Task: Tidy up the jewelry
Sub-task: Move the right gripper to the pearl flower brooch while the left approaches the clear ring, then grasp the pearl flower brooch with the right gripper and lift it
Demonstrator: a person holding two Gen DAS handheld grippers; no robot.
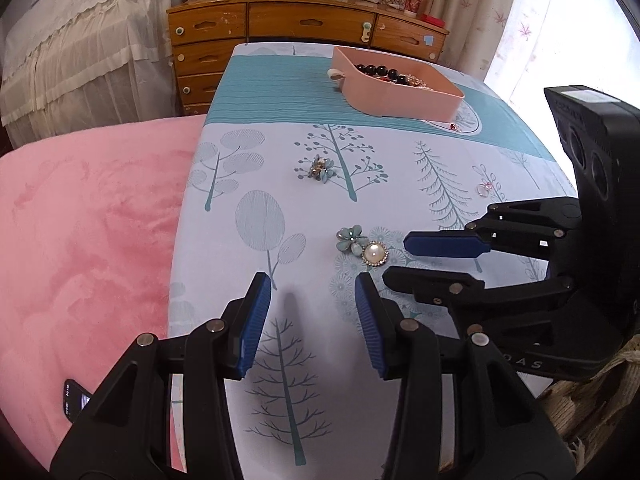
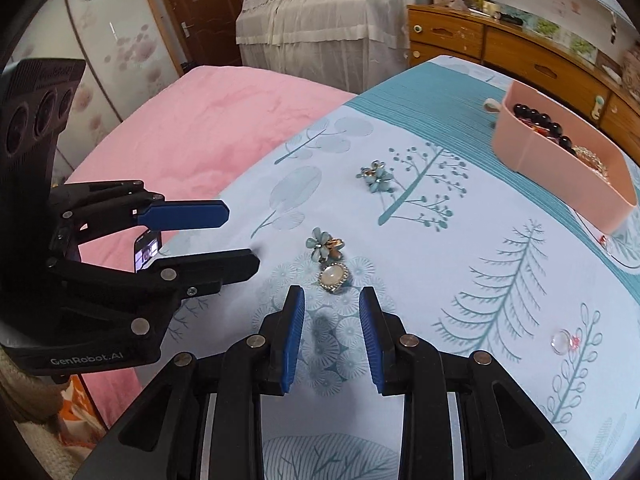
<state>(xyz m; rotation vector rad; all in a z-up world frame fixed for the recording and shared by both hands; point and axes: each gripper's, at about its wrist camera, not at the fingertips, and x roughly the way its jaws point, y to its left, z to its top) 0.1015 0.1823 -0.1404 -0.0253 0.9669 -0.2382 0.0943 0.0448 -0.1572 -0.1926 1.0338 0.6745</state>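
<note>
A round pearl brooch (image 2: 334, 274) with a sparkling rim lies on the tree-print cloth (image 2: 460, 264), touching a pale blue flower piece (image 2: 323, 245). My right gripper (image 2: 332, 296) is open just short of the brooch, with nothing between its blue pads. In the left wrist view the pearl brooch (image 1: 375, 253) and the flower piece (image 1: 352, 238) lie just off the right gripper (image 1: 396, 260). My left gripper (image 1: 312, 284) is open over bare cloth, to the left of them. A second blue flower brooch (image 1: 319, 169) lies farther back. The pink tray (image 1: 400, 96) holds dark beads and gold pieces.
A clear ring with a pink bead (image 2: 560, 338) lies at the right of the cloth. A small red piece (image 1: 454, 126) sits by the tray's near corner. A pink blanket (image 1: 88, 220) covers the bed on the left, with a phone (image 2: 148, 254) on it. A wooden dresser (image 1: 304, 24) stands behind.
</note>
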